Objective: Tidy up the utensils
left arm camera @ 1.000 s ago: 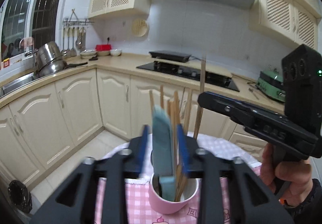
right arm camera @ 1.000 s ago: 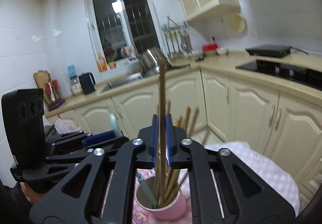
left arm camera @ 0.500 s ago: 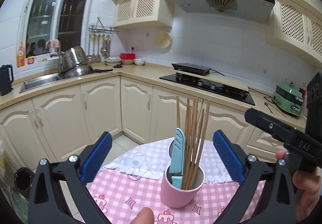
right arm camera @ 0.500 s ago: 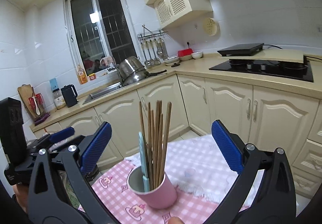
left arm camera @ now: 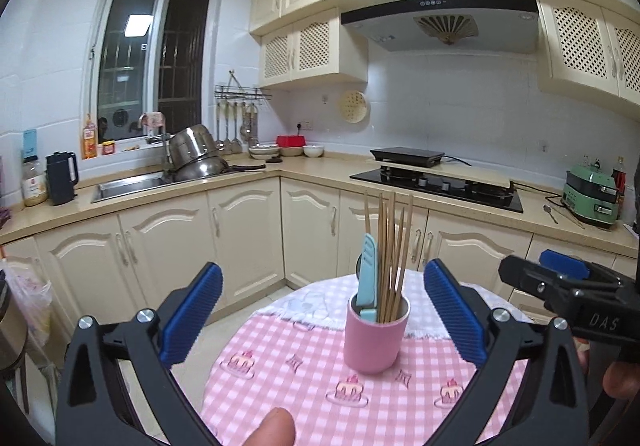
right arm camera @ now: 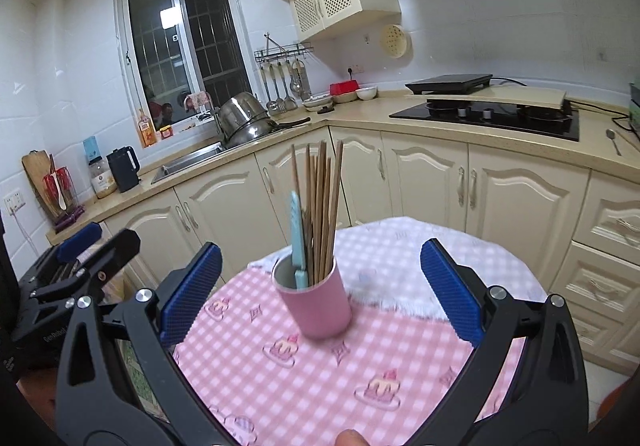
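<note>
A pink cup point(left arm camera: 375, 338) stands on a round table with a pink checked cloth point(left arm camera: 304, 378). It holds several wooden chopsticks point(left arm camera: 390, 246) and a light blue knife point(left arm camera: 367, 278), all upright. My left gripper point(left arm camera: 323, 316) is open and empty, drawn back from the cup. In the right wrist view the cup point(right arm camera: 316, 302), chopsticks point(right arm camera: 320, 205) and knife point(right arm camera: 297, 230) stand between my jaws, farther out. My right gripper point(right arm camera: 320, 294) is open and empty. It also shows at the right edge of the left wrist view point(left arm camera: 560, 286).
Cream kitchen cabinets point(left arm camera: 240, 242) and a counter run behind the table, with a sink point(left arm camera: 128, 185), steel pots point(left arm camera: 196, 157), a black hob point(left arm camera: 440, 181) and a green appliance point(left arm camera: 592, 197). The table edge point(right arm camera: 532, 286) falls away toward the cabinets.
A second ago my left gripper was shut on the blue knife and my right on a chopstick, both over the cup. Both have let go, opened wide and pulled back.
</note>
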The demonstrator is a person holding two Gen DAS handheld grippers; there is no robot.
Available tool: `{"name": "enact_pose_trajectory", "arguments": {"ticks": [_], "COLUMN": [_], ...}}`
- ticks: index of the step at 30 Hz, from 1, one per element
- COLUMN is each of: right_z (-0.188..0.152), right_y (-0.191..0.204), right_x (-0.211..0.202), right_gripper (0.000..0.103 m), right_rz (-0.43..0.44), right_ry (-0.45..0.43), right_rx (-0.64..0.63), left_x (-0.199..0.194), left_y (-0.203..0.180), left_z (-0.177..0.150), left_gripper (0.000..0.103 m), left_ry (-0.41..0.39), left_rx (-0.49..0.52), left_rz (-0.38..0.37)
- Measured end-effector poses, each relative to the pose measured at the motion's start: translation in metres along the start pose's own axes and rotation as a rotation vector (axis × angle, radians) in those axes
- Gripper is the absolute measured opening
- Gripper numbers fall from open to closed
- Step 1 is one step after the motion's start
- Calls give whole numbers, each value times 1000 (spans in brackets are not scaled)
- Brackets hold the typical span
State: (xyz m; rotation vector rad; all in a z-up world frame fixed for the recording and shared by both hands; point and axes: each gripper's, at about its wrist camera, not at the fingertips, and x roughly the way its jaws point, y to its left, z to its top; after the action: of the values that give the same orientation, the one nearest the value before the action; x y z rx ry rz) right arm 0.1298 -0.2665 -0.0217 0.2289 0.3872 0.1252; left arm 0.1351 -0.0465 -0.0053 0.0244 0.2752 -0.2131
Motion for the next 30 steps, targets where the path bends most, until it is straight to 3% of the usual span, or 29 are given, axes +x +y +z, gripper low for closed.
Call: {"name": "enact_pose_trajectory", "arguments": {"ticks": [7, 17, 30], "right_z": [-25, -29, -38], "right_y": [24, 59, 58], "right_x": [-41, -106, -119], "right_gripper": [97, 97, 97], "right_rz": [-55, -113, -123], "right_ry": [-21, -120, -139], "right_rx": [-41, -88, -80], "left_x": [-54, -130, -145], "left_y": [2, 4, 0], "left_z": [-18, -18, -20], "left_gripper": [99, 99, 99], "left_ry": [-13, -75, -77], "left_rx": [6, -7, -40], "left_rz": [27, 62, 59]}}
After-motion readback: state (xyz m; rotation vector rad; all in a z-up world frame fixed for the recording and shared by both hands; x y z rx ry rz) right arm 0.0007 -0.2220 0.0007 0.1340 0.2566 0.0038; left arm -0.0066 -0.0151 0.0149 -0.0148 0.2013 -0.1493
